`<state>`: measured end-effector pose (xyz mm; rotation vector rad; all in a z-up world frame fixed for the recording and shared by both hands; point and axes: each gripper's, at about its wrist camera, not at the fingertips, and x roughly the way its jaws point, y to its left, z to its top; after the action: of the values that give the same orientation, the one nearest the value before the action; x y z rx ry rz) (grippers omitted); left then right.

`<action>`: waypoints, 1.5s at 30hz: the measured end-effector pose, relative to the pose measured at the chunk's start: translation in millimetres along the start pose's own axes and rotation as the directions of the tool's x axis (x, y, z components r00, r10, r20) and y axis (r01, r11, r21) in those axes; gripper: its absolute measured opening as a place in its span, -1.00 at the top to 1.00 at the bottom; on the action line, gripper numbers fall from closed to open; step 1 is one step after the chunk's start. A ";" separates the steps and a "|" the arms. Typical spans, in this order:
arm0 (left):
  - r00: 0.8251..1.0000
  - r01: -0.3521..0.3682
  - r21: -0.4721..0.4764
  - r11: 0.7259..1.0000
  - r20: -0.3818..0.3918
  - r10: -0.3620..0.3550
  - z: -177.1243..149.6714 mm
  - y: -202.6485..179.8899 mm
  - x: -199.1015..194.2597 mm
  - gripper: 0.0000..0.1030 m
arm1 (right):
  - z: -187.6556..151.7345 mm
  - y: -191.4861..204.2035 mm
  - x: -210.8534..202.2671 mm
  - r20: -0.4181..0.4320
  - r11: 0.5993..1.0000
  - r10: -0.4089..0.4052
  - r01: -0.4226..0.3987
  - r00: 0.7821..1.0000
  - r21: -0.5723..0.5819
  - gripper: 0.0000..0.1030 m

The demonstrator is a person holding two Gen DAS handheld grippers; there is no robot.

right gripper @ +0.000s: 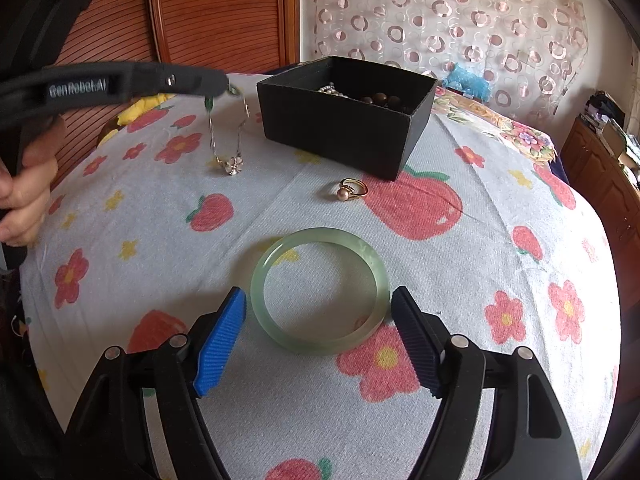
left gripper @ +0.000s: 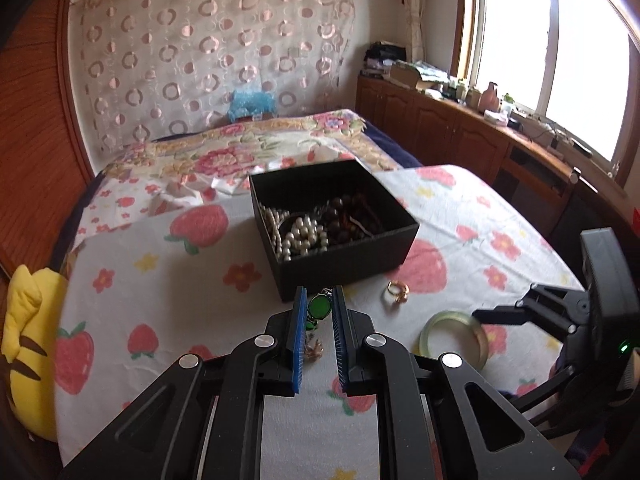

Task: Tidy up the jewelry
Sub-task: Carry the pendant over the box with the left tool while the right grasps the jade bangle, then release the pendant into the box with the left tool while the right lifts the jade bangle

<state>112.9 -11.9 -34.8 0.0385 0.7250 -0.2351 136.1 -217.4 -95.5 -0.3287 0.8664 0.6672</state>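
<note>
While the left gripper (left gripper: 319,308) is clamping the green-stoned necklace (left gripper: 319,307) between nearly closed jaws, the chain is hanging free below, with its flower pendant (right gripper: 233,166) dangling at or just above the strawberry-print cloth (right gripper: 400,420); contact cannot be confirmed. The grip is sitting on a small stone and a thin chain, so slippage is the principal risk: any jolt on the way to the black box (right gripper: 344,120) is likely to be shaking it loose. The trailing pendant is also liable to be catching the near wall of the box or dragging across the cloth, and snagging would be pulling the piece from the pads.

The right gripper (right gripper: 318,312) is standing wide apart, straddling the jade bangle (right gripper: 320,292) without pressing on it. Closing on that smooth, hard ring is risking it squirting out sideways or skidding toward the gold pearl ring (right gripper: 352,191) lying just in front of the box. Pearls and dark beads are already crowding the box, so tangling on release is a further concern.
</note>
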 end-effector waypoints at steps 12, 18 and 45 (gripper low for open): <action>0.996 0.011 -0.006 1.000 0.084 -0.010 12.8 -1.6 -35.3 0.78 | 0.0 0.3 0.0 0.000 1.000 0.000 0.000 1.000 0.000 -0.49; 0.995 0.004 -0.001 1.000 0.099 -0.004 19.7 1.2 -39.2 0.78 | 1.2 -1.1 0.0 0.003 1.000 0.001 -0.001 1.000 0.005 -0.40; 0.995 -0.012 0.041 0.999 0.099 0.008 79.5 -2.2 -1.9 0.77 | 50.6 -30.5 -18.4 0.073 0.999 0.013 -0.015 0.997 0.029 0.50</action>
<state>162.9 -22.9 26.1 0.0690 0.6218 -0.2410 177.6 -221.4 -49.8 -0.2708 0.8092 0.6751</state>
